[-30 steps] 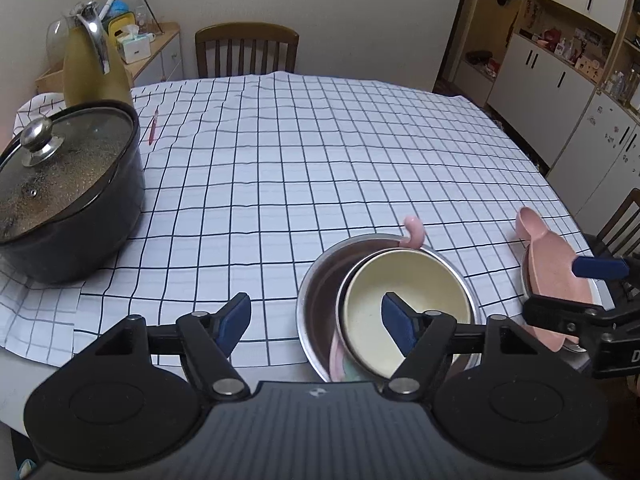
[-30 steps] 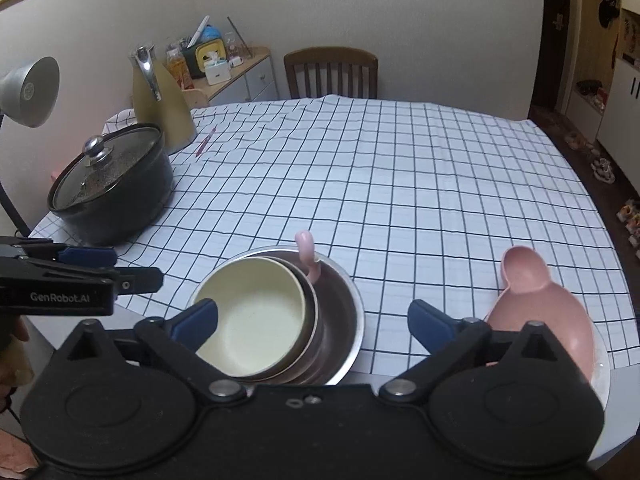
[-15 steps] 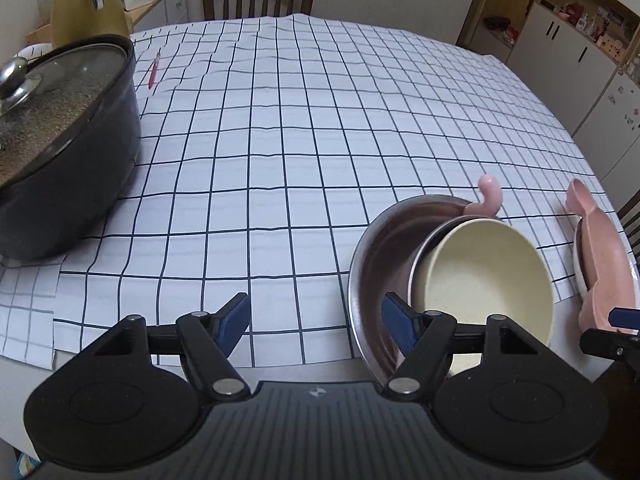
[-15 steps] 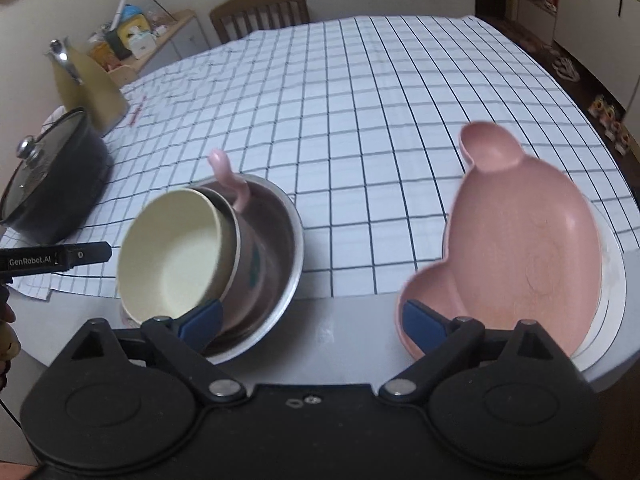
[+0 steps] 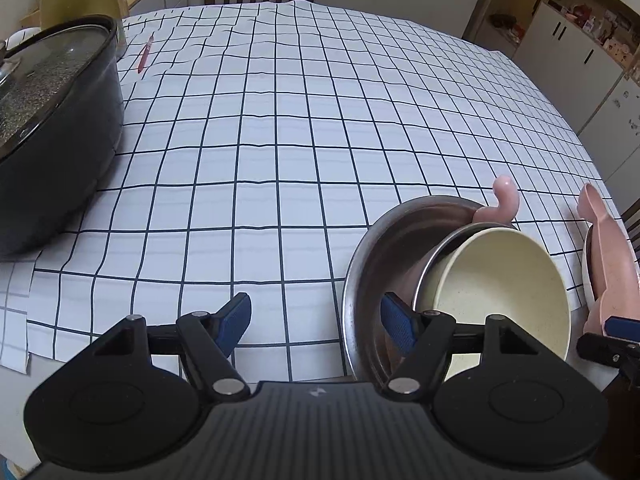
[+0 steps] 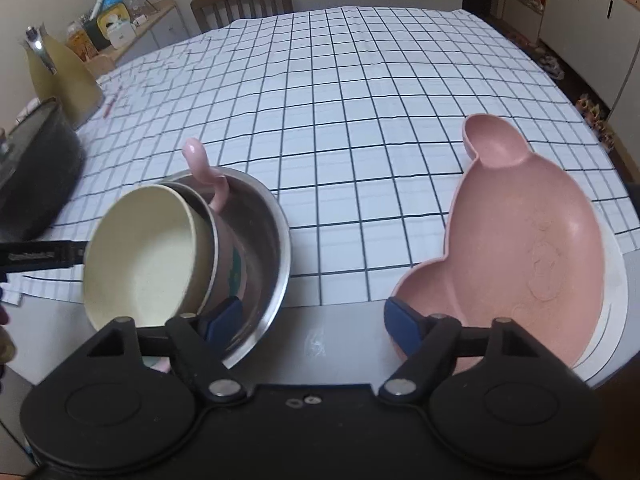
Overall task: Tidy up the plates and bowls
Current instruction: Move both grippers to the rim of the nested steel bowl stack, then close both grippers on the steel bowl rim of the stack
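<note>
Item 1, nearest: right gripper (image 6: 314, 316). The jaws are closing, with nothing but bare table edge seen between them; the left pad stands at the near rim of the steel bowl (image 6: 276, 240), the right pad at the near rim of the pink dish (image 6: 520, 248). Neither rim is clasped yet.

Item 2: left gripper (image 5: 316, 320). The jaws are held fairly wide. The steel bowl's near rim (image 5: 352, 280) lies between the pads, the right pad inside the bowl, the left outside over the checked cloth (image 5: 280, 140). No press on the rim can be made out.

Item 3: steel bowl, near edge of the table, left of centre. Nested in it, tilted toward the viewer, are a cream bowl (image 6: 144, 260) and a pink cup (image 6: 224, 240) with a curled handle.

Item 4: pink dish, near right, resting on a white plate (image 6: 612, 292).

Item 5: black pot (image 5: 52, 148) with a glass lid, far left; a yellow kettle (image 6: 60, 76) behind it.

Handling note: the step is judged to be a rim grasp. The steel rim should be seated deep between the left pads before closing, since polished metal is likely to slip. The tilted cream bowl is best steadied or lifted out first, lest the stack shift. The pink dish should be taken by its thick rim, clear of the plate below.
</note>
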A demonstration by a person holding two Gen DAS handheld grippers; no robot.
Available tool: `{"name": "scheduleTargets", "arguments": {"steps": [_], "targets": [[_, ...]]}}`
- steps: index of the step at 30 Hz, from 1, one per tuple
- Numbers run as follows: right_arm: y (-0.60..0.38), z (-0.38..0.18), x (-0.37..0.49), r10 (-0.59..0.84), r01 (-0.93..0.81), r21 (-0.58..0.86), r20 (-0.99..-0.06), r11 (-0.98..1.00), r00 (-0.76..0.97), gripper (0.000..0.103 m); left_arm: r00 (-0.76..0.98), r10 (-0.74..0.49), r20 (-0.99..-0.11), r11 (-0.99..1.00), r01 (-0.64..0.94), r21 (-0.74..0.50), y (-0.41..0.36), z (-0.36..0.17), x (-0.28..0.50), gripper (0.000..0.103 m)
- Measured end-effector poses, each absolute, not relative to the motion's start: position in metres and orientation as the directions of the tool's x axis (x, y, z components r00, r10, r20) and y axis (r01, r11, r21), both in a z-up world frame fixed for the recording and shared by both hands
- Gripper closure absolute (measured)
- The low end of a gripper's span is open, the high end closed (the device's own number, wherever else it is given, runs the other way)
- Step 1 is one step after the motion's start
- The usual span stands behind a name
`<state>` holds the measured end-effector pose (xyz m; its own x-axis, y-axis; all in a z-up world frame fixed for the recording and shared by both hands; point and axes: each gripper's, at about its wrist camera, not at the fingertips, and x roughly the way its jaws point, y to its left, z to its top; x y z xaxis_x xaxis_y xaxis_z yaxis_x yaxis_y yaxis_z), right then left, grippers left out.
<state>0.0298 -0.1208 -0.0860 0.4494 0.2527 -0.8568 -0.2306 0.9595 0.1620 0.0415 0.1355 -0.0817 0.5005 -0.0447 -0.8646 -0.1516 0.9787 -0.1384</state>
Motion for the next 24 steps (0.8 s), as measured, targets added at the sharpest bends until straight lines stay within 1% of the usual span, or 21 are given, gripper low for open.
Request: {"name": "scheduleTargets", "arguments": {"steps": [3, 6, 9, 13, 15, 17, 18, 20, 22, 24], "targets": [[-0.124, -0.081, 0.027, 0.252, -0.246, 0.15, -0.848, 0.958, 0.467, 0.03, 0.496, -0.05, -0.867, 0.978, -0.152, -0.143, 0.136, -0.083, 0.043, 0.033], [-0.12, -0.083, 0.028, 0.274, -0.257, 0.173, -0.858, 0.951, 0.435, 0.036, 0.495, -0.05, -0.868, 0.978, -0.151, -0.142, 0.135, -0.085, 0.045, 0.033], [-0.114, -0.09, 0.03, 0.268, -0.249, 0.173, -0.865, 0.953, 0.424, 0.04, 0.496, -0.048, -0.867, 0.979, -0.149, -0.139, 0.136, -0.086, 0.047, 0.034], [-0.106, -0.096, 0.033, 0.263, -0.24, 0.175, -0.874, 0.955, 0.409, 0.05, 0.489, -0.048, -0.871, 0.98, -0.147, -0.136, 0.137, -0.088, 0.049, 0.039], [-0.103, -0.098, 0.034, 0.265, -0.249, 0.174, -0.876, 0.953, 0.403, 0.051, 0.482, -0.053, -0.875, 0.98, -0.143, -0.138, 0.137, -0.091, 0.051, 0.045], [-0.102, -0.102, 0.036, 0.262, -0.242, 0.175, -0.881, 0.954, 0.395, 0.052, 0.48, -0.057, -0.875, 0.979, -0.147, -0.144, 0.139, -0.092, 0.052, 0.049], [-0.102, -0.103, 0.038, 0.264, -0.239, 0.18, -0.883, 0.954, 0.389, 0.054, 0.48, -0.06, -0.875, 0.977, -0.151, -0.15, 0.14, -0.093, 0.052, 0.049], [-0.101, -0.107, 0.04, 0.271, -0.229, 0.194, -0.885, 0.954, 0.378, 0.055, 0.48, -0.08, -0.874, 0.971, -0.16, -0.177, 0.143, -0.095, 0.054, 0.052], [-0.1, -0.111, 0.044, 0.287, -0.22, 0.217, -0.885, 0.951, 0.367, 0.06, 0.479, -0.102, -0.872, 0.964, -0.169, -0.206, 0.146, -0.097, 0.056, 0.056], [-0.099, -0.115, 0.048, 0.305, -0.209, 0.243, -0.885, 0.947, 0.353, 0.062, 0.479, -0.122, -0.869, 0.957, -0.177, -0.232, 0.148, -0.1, 0.058, 0.062]]}}
